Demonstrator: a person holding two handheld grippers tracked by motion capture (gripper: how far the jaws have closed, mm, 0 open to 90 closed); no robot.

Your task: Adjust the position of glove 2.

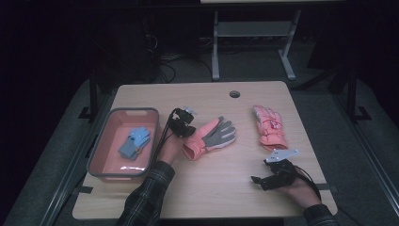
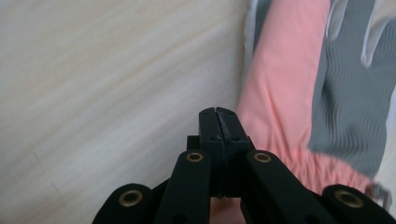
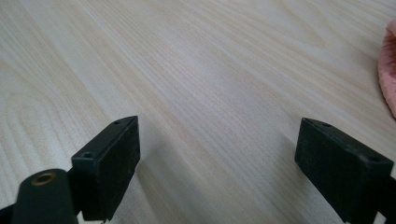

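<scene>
Glove [image 1: 210,137] in pink with a grey palm lies near the middle of my table [image 1: 211,193], cuff toward me, fingers pointing away. My left gripper [image 1: 181,123] hangs just beside its cuff, jaws pressed fully together with nothing between them; in the left gripper view the glove [image 2: 299,93] sits right of the tips. My right gripper [image 1: 263,180] rests at the near right, jaws spread wide over bare wood, empty. A second pink glove [image 1: 269,127] lies beyond it, and a grey-rimmed pink bin [image 1: 101,146] at left holds a blue glove [image 1: 135,142].
</scene>
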